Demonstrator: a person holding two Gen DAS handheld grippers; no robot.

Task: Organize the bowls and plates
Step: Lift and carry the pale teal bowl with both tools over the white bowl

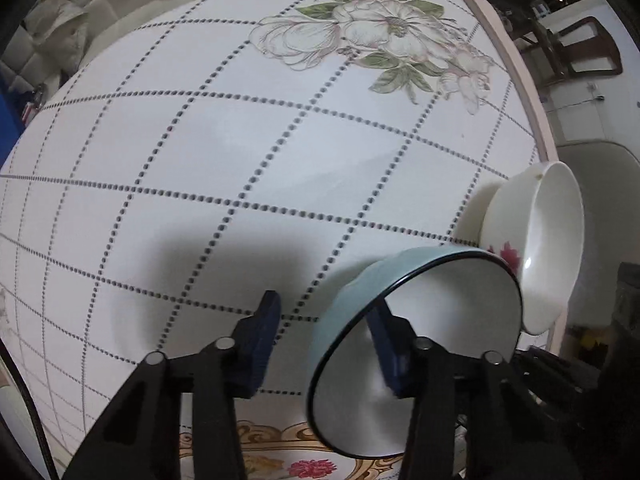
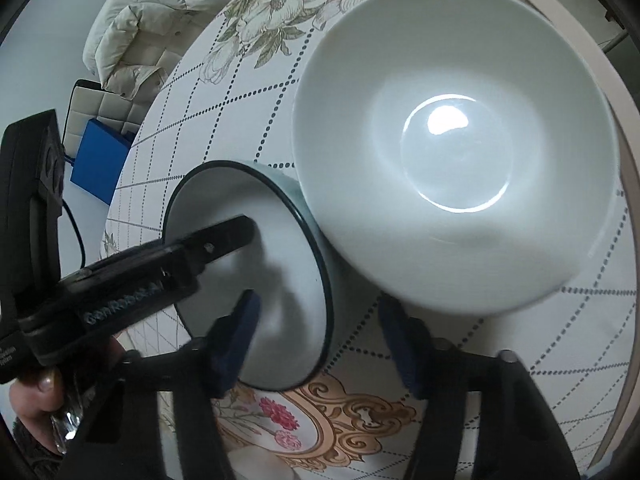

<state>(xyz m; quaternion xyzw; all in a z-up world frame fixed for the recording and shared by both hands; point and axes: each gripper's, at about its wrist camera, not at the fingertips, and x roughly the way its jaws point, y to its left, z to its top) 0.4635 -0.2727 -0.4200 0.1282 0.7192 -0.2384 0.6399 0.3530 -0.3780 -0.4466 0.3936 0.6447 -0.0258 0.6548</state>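
A light blue bowl with a dark rim and white inside stands on the table. My left gripper is open and straddles its near wall, with one finger inside the bowl and the other outside. In the right wrist view the blue bowl is at lower left, with the left gripper's finger in it. A white bowl with a red flower on its outside stands just to its right. My right gripper is open and empty in front of both bowls.
The round table has a white cloth with dotted lines and flower prints. Its edge runs close behind the white bowl. A chair with a padded coat and a blue box stand beyond the table.
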